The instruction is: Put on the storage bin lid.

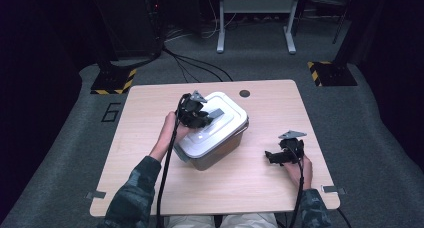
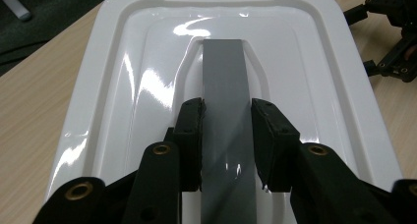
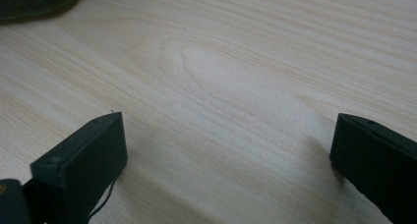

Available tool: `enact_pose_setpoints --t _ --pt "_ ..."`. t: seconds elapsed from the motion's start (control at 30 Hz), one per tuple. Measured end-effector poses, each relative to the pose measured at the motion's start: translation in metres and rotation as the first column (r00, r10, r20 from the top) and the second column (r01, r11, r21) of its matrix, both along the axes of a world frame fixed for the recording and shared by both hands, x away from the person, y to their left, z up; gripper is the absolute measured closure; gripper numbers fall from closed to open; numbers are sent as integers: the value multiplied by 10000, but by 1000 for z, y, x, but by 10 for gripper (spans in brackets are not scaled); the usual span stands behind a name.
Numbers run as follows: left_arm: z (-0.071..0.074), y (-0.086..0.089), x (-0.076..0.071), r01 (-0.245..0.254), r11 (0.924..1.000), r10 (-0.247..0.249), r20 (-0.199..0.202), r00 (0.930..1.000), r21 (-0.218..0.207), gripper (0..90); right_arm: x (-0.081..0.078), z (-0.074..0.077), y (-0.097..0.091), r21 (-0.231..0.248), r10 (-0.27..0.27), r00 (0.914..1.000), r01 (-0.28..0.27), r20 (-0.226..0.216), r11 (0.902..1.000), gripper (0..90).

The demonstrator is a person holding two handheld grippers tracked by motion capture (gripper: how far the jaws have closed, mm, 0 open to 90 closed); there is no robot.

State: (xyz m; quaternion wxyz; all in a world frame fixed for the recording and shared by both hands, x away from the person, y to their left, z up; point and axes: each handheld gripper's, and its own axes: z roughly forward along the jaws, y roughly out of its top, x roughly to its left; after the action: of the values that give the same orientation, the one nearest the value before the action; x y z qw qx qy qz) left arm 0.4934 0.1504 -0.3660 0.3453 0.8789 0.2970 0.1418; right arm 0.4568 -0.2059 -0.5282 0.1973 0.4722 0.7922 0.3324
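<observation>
A grey storage box with a glossy white lid [image 1: 225, 125] sits at the middle of the wooden table [image 1: 270, 108]. A flat grey handle [image 2: 223, 71] runs along the centre of the lid [image 2: 123, 86]. My left gripper [image 2: 227, 117] reaches over the lid from its left side [image 1: 204, 118], its two black pads pressed against both edges of the handle [image 1: 216, 112]. My right gripper [image 1: 271, 157] rests low over the table to the right of the box, held by a hand. Its jaws [image 3: 228, 140] stand wide apart with only bare wood [image 3: 221, 62] between them.
A dark round grommet [image 1: 244, 93] sits in the table near its far edge. Cables trail from both grippers toward the near edge. A dark corner of the box [image 3: 34, 0] lies ahead of the right gripper. Carpeted floor and stands surround the table.
</observation>
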Motion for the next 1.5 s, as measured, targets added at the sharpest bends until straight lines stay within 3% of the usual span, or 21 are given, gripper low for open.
enact_pose_setpoints --t 0.53,0.93,1.07,1.13,1.17,1.27,1.5 --pt "-13 -7 0 225 9997 -223 -246 9994 91 665 0 0 0 17 9 10000 -9 0 10000 0" --pt "-17 -4 -1 263 9996 -264 -25 9996 -53 657 0 0 0 5 2 10000 -2 2 10000 0" --pt "-18 -2 1 87 9997 -89 -80 9999 -249 509 0 0 0 19 7 10000 -7 -2 10000 0" --pt "-16 -1 1 -114 9997 113 -58 9999 -226 394 0 0 0 2 5 10000 -5 3 10000 0" --pt "-16 0 1 -168 9995 167 -30 9999 -266 394 0 0 0 17 8 10000 -8 -6 10000 0" --pt "-10 8 -1 -451 9970 457 70 9989 -632 242 0 0 0 23 4 10000 -4 -5 10000 0" --pt "0 34 -5 -1060 9890 1096 297 9935 -1035 147 0 0 0 20 3 10000 -3 -4 10000 1"
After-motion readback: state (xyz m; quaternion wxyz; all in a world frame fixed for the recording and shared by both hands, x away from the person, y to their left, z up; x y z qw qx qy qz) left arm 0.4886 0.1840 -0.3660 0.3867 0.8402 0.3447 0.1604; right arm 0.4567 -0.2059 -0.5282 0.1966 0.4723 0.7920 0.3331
